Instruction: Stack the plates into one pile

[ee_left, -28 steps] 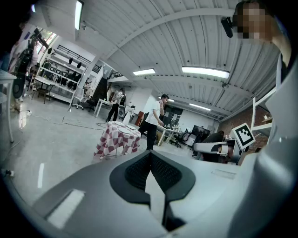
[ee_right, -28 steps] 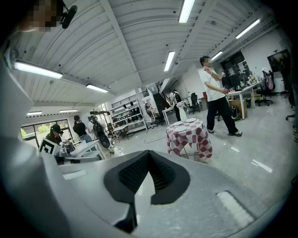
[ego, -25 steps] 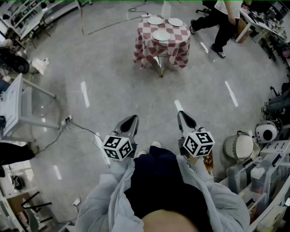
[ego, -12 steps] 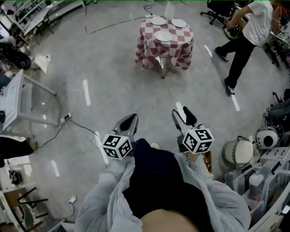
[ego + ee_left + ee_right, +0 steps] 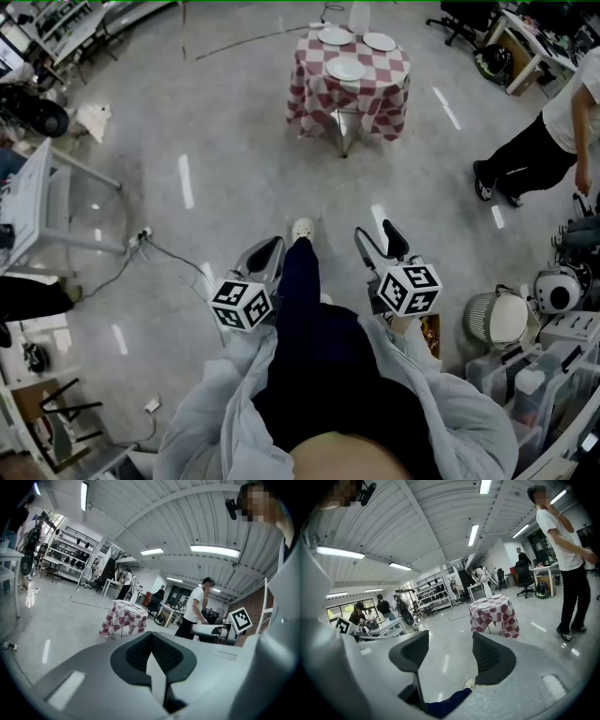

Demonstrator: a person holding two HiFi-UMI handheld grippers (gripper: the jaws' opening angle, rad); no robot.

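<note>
Your three plates (image 5: 346,69) lie apart on the checkered table (image 5: 375,98), well ahead across the grey floor (image 5: 234,159) of the workshop. Your left gripper (image 5: 270,248) is closed and empty. Your right gripper (image 5: 376,234) has just been opening, with nothing between its jaws.

Bright even ceiling strip lights (image 5: 216,550), soft floor (image 5: 244,159) glare, heavy fisheye edge warping, dark vignetted corners

The person wears light grey sleeves (image 5: 214,412), dark navy trousers (image 5: 305,292) and a white shoe (image 5: 302,229) (clog-like).
</note>
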